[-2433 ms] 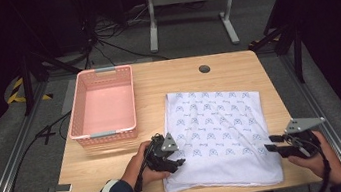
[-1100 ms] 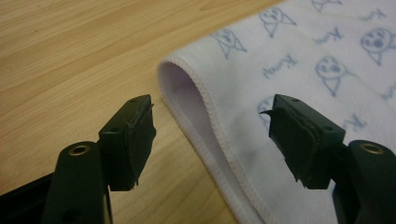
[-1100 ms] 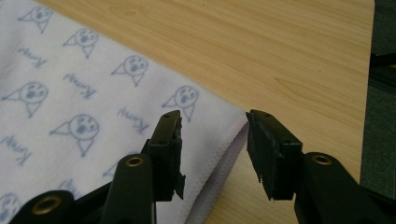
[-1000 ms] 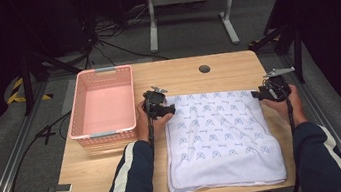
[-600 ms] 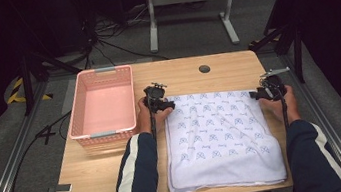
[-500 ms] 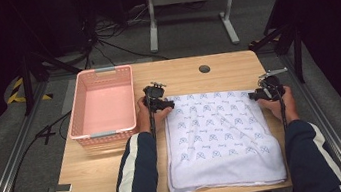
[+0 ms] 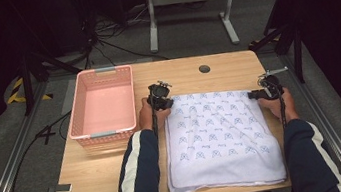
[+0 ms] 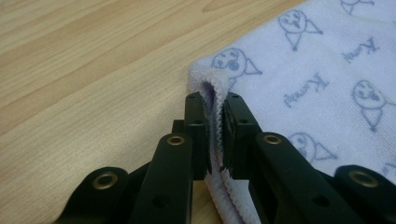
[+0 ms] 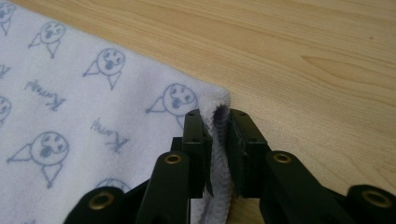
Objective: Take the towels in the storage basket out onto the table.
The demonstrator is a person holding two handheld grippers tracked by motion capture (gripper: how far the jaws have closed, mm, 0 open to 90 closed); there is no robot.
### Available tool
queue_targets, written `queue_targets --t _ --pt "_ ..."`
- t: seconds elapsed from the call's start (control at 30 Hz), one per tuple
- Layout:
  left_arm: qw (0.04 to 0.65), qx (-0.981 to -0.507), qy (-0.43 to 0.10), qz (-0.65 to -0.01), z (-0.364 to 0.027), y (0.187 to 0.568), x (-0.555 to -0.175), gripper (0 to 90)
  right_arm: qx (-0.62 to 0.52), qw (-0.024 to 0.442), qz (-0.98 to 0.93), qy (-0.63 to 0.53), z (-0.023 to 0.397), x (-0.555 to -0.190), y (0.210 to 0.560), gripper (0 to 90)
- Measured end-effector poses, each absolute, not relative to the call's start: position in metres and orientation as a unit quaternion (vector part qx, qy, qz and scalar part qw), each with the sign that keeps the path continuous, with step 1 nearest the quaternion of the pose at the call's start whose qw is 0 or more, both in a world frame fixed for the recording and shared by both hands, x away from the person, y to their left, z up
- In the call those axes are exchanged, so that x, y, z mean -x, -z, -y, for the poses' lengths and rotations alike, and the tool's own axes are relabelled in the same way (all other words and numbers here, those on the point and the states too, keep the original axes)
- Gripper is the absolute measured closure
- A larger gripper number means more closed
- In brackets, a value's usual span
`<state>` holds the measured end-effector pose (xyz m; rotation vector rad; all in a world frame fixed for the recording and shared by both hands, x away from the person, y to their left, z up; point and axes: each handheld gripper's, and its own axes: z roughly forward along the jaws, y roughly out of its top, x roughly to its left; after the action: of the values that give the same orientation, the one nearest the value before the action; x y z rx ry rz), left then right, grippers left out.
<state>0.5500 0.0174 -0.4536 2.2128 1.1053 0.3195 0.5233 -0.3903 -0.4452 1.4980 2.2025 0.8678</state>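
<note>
A white towel printed with small blue figures lies folded flat on the wooden table. My left gripper sits at the towel's far left corner, and its jaws have just been closing; in the left gripper view they pinch the towel by its edge, left gripper. At the far right corner my right gripper has also just been closing its jaws. In the right gripper view the towel's hem is clamped in my right gripper.
A pink plastic basket stands empty at the left of the table, close to my left hand. A round cable hole lies beyond the towel. Bare wood runs along the far edge and the front left.
Both hands went from the towel's near corners to its far corners. In the last half second both hands stayed put at those corners.
</note>
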Motion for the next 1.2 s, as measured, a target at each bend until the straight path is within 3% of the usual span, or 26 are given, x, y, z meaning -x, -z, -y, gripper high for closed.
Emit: queue_targets --t 0.2,0.83,1.2 --pt "0.336 -0.828 -0.150 -0.424 -0.012 0.439 -0.552 83.1 -0.528 0.175 -0.767 -0.319 0.395 -0.527 0.441 83.0" --pt "0.402 -0.805 -0.238 -0.365 -0.022 0.338 -0.544 83.3 -0.441 0.248 -0.752 -0.422 0.391 -0.522 0.351 84.6" --pt "0.414 -0.836 -0.228 -0.279 -0.044 0.332 -0.482 83.0 -0.336 0.236 -0.781 -0.470 0.393 -0.468 0.338 84.6"
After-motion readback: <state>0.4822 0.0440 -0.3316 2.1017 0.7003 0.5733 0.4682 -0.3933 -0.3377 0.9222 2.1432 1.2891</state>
